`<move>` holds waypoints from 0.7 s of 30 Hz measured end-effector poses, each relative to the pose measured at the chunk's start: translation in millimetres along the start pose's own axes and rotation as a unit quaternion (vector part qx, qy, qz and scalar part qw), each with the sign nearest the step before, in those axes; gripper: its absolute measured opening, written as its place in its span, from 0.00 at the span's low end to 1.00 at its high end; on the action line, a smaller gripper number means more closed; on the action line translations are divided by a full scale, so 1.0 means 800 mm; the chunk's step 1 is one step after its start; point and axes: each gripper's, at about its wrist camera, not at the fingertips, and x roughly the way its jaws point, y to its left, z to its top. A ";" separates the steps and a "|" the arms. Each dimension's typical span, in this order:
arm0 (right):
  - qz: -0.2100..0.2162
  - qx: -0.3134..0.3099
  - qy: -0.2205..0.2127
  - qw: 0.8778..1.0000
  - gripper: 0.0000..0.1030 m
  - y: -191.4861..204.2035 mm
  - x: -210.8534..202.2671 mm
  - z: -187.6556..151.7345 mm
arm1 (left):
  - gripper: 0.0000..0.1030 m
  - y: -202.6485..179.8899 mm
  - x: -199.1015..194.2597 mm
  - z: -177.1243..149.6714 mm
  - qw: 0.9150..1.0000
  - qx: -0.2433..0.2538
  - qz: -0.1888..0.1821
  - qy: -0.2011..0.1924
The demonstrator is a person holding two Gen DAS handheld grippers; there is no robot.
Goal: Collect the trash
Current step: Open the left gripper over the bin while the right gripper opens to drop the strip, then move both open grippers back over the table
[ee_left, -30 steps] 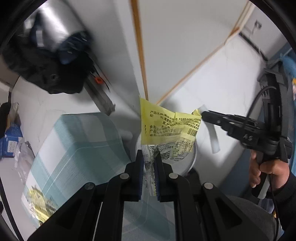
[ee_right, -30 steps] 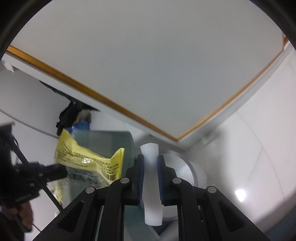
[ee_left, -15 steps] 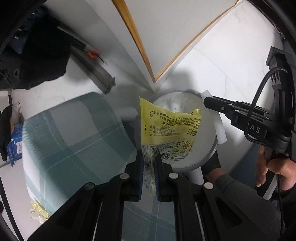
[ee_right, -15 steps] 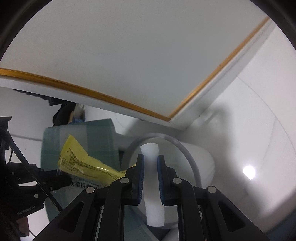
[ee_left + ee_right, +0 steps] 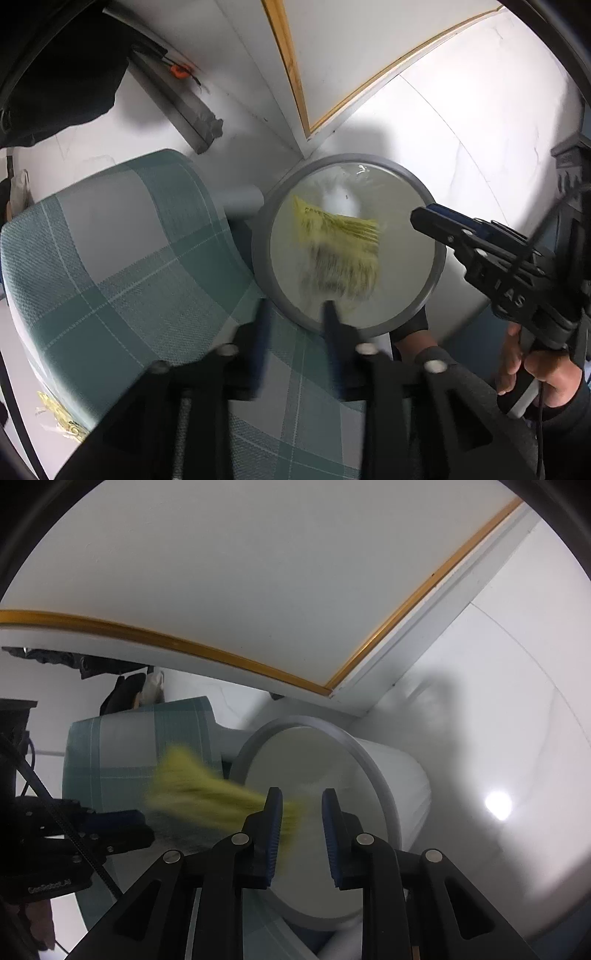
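Both grippers' jaws have just been opening and now stand spread, empty. The yellow wrapper [image 5: 338, 251] and white scrap [image 5: 340, 199], released, drop beyond the left gripper [image 5: 295, 321] and right gripper [image 5: 301, 823] into the grey bin [image 5: 258, 258]. These 2 pieces look collected.

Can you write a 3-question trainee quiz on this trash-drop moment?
1. True or false: the left hand-held gripper is clamped on the yellow wrapper.
2. Multiple choice: the wrapper is over A) the teal checked cushion B) the mouth of the grey-rimmed bin C) the black bag.
3. Fill in: the white item seen in the bin is no longer between the pads of the ____ hand-held gripper.

Key
1. False. Its jaws have just been opening and stand apart; the blurred wrapper is beyond them.
2. B
3. right. Its jaws have just been opening, with nothing between them.
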 end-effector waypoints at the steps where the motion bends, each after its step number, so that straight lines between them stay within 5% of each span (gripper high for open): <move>1: -0.002 -0.003 0.001 1.000 0.25 0.001 -0.002 -0.001 | 0.44 0.000 -0.001 0.000 1.000 -0.001 0.002 -0.004; 7: -0.005 -0.026 0.012 1.000 0.37 0.005 -0.010 -0.009 | 0.50 0.003 -0.013 -0.005 0.999 0.001 -0.014 -0.032; 13: -0.021 -0.057 0.000 0.998 0.38 0.014 -0.046 -0.013 | 0.60 0.010 -0.056 -0.032 0.994 -0.004 -0.024 -0.110; 21: -0.030 -0.086 -0.061 0.994 0.43 0.049 -0.129 -0.012 | 0.60 0.042 -0.123 -0.094 0.971 -0.067 -0.060 -0.219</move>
